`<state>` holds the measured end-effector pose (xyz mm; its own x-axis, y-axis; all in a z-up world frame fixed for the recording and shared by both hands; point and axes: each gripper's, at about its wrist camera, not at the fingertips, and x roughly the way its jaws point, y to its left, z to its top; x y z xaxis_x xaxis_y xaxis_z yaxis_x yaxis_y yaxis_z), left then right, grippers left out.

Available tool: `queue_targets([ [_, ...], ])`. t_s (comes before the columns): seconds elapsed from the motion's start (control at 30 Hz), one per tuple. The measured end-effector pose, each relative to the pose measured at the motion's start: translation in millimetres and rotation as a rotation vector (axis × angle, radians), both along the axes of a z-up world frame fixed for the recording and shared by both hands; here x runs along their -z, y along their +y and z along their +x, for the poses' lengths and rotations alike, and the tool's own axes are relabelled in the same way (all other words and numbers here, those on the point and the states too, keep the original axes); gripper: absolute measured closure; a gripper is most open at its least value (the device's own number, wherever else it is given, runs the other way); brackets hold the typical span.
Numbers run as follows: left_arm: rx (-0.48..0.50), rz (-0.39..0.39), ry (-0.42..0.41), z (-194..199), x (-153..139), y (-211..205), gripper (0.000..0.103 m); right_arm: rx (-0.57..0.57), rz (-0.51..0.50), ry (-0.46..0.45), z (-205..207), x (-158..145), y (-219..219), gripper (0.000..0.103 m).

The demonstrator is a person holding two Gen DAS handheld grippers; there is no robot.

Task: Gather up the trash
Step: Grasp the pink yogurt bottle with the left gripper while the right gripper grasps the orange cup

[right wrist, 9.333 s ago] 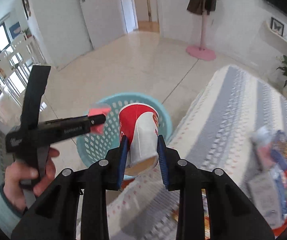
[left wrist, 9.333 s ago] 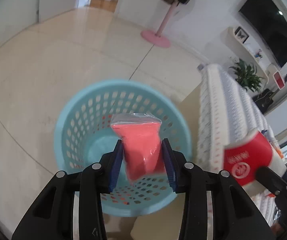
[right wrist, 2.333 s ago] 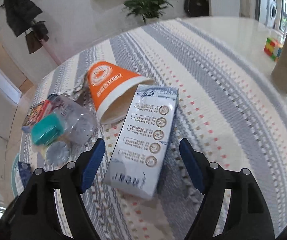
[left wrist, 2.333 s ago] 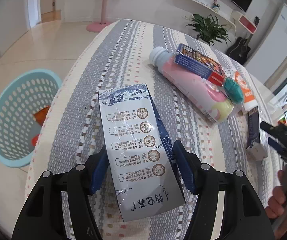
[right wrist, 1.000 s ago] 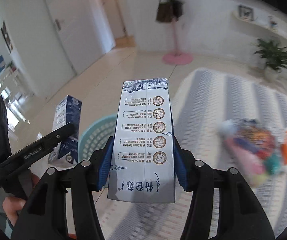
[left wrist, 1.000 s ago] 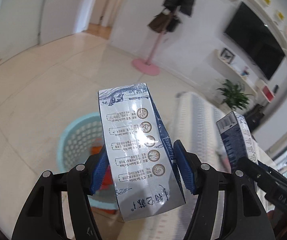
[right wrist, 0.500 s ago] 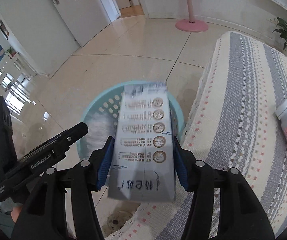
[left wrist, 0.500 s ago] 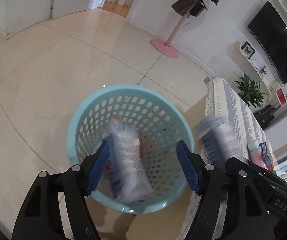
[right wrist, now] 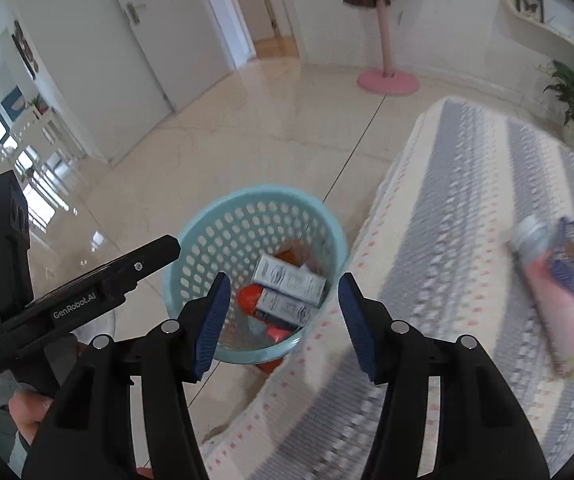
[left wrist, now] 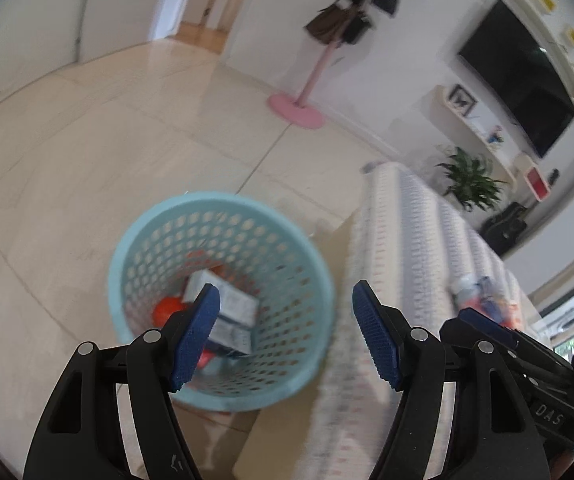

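One light-blue basket point(right wrist: 223, 240) stands on the floor beside the table point(right wrist: 467, 184). Two grey-white cartons point(right wrist: 289, 278) lie side by side in it on red-orange trash point(right wrist: 249, 296). Left gripper point(left wrist: 287, 336) and right gripper point(right wrist: 281, 318): both spread wide, empty. Only the right wrist view shows the two cartons clearly; the left view is blurred. One pink bottle point(right wrist: 547, 280) and a wrapper lie smeared on the table.
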<state>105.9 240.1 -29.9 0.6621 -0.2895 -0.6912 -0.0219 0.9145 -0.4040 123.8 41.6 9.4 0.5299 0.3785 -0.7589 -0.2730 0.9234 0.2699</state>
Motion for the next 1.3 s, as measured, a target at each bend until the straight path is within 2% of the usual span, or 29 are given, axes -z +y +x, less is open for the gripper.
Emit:
queue_targets([
  [0.23, 0.163, -0.002, -0.113, -11.5, -57.4, -90.0, 0.036, 0.140, 0.008, -0.168, -46.9, -56.0, -96.0, 0.050],
  [0.4, 0.288, -0.014, -0.119, -0.7, -67.5, -166.4, 0.036, 0.279, -0.034, -0.251, -80.3, -75.0, -180.9, 0.050],
  [0.53, 0.405, 0.035, -0.105, 23.7, -58.7, -240.5, 0.036, 0.375, -0.075, -0.257, -92.0, -71.8, -240.4, 0.050],
  [0.67, 0.485, 0.087, -0.057, 54.7, -32.0, -298.0, 0.038, 0.477, -0.095, -0.239, -94.4, -50.6, -299.6, 0.054],
  [0.73, 0.523, 0.116, -0.053, 67.0, -21.2, -320.9, 0.038, 0.518, -0.103, -0.210, -88.5, -35.3, -325.6, 0.065],
  [0.93, 0.618, 0.174, -0.023, 97.9, 5.3, -366.7, 0.038, 0.563, -0.091, -0.098, -56.1, 13.7, -374.6, 0.065],
  [1.0, 0.643, 0.197, 0.010, 105.9, 14.2, -376.3, 0.038, 0.564, -0.083, -0.058, -38.8, 32.1, -385.6, 0.065],
  [1.1, 0.697, 0.225, 0.073, 110.0, 30.3, -383.9, 0.045, 0.556, -0.091, -0.023, -23.2, 48.2, -389.2, 0.065],
  [1.3, 0.811, 0.182, 0.138, 83.9, 36.6, -371.1, 0.054, 0.565, -0.072, 0.013, -17.1, 63.7, -398.5, 0.055],
])
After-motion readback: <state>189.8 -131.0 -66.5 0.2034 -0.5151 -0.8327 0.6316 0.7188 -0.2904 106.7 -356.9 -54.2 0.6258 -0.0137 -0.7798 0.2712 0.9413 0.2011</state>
